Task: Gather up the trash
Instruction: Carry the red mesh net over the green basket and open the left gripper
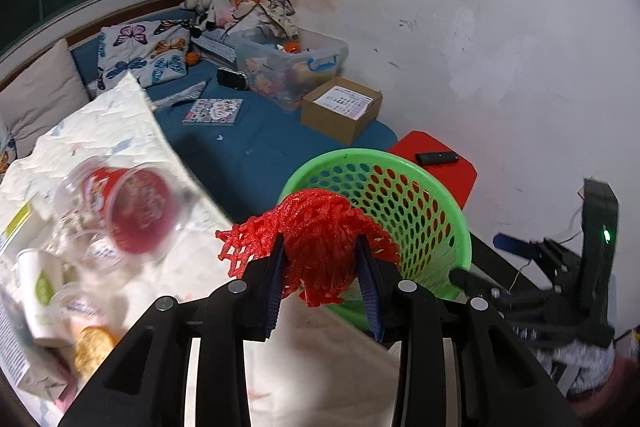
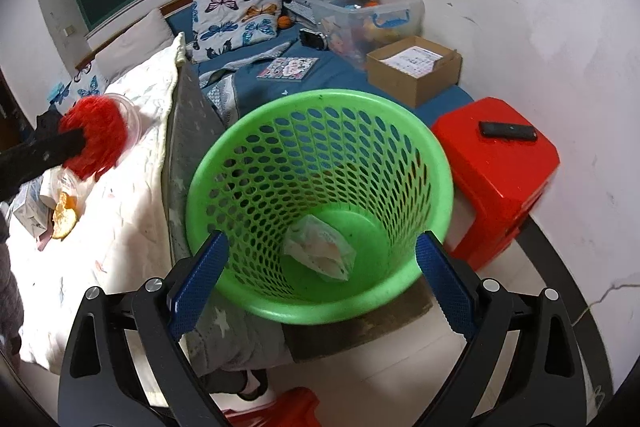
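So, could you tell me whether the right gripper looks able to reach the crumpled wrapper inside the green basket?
Probably yes: the right gripper is open above the green basket, and nothing covers the wrapper.

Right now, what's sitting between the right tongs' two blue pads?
The green perforated plastic basket, with a crumpled pale wrapper at its bottom; the right tongs stand open above it, as the right wrist view shows.

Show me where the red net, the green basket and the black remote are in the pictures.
red net (image 1: 320, 247): left wrist view, middle of the bunched mesh.
green basket (image 2: 320, 99): right wrist view, far rim.
black remote (image 2: 508, 131): right wrist view, middle of its top face.
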Action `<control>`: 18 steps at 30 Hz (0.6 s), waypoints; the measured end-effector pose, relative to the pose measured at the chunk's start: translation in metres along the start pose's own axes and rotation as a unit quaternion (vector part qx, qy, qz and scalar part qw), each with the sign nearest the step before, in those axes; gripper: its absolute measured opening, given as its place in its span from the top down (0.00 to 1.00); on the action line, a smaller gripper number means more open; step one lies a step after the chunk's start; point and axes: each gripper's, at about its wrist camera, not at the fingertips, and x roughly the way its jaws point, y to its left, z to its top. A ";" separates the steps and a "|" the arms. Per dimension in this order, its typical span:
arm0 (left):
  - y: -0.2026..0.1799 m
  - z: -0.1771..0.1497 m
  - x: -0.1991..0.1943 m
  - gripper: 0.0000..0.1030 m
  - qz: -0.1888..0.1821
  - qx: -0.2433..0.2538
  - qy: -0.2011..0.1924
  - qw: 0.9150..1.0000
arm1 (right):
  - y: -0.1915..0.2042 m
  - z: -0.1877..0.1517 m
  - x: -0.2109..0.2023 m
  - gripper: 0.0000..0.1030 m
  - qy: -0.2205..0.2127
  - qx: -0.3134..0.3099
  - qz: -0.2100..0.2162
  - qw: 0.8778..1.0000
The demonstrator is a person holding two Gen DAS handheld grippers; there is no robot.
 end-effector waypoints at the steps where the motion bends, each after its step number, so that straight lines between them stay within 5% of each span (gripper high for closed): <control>1: -0.002 0.002 0.004 0.67 -0.003 0.000 0.003 1.000 | -0.002 -0.002 -0.001 0.09 0.000 0.003 0.001 1.000; 11: -0.021 0.014 0.040 0.60 -0.023 0.001 0.025 0.999 | -0.019 -0.012 -0.009 0.09 -0.001 0.027 -0.001 1.000; 18: -0.028 0.012 0.051 0.44 -0.040 -0.001 0.030 0.999 | -0.021 -0.015 -0.012 0.09 -0.004 0.030 0.001 1.000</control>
